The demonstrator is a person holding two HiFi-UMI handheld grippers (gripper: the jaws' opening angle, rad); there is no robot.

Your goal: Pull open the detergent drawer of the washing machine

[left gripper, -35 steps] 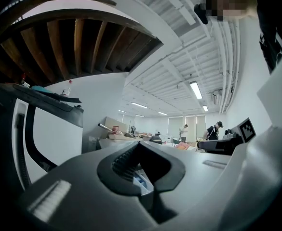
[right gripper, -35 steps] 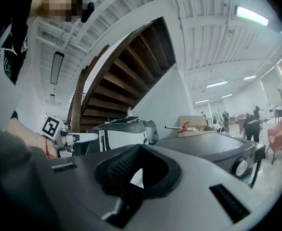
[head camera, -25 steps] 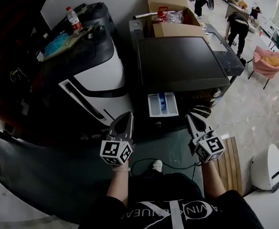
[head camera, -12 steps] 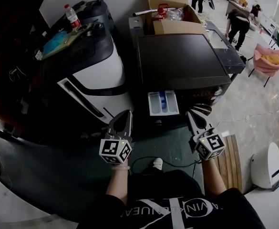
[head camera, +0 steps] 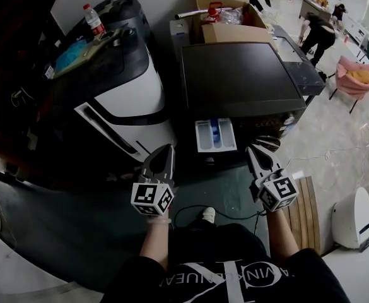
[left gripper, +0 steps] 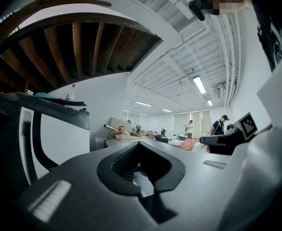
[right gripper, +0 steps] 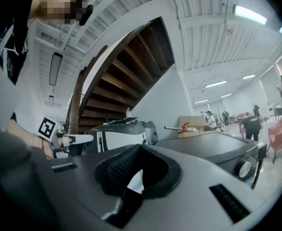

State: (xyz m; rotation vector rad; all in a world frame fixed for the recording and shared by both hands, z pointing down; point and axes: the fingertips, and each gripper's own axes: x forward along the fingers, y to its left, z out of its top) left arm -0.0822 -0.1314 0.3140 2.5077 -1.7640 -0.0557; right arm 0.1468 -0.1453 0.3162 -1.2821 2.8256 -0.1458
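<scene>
The washing machine (head camera: 241, 81) has a dark top and stands ahead of me. Its white detergent drawer (head camera: 215, 136), with blue compartments, sticks out of the front, pulled open. My left gripper (head camera: 165, 151) is shut and empty, to the left of the drawer and a little nearer to me. My right gripper (head camera: 255, 151) is also shut and empty, to the right of the drawer. Neither touches it. The left gripper view shows shut jaws (left gripper: 140, 146) with nothing held. In the right gripper view the gripper (right gripper: 140, 147) points past the washer (right gripper: 213, 146) and its knob (right gripper: 247, 169).
A white and black machine (head camera: 121, 100) stands to the left with a bottle (head camera: 93, 19) on top. Cardboard boxes (head camera: 225, 11) sit behind the washer. A cable (head camera: 222, 216) and a wooden board (head camera: 307, 213) lie on the floor. People and a pink chair (head camera: 357, 81) are far right.
</scene>
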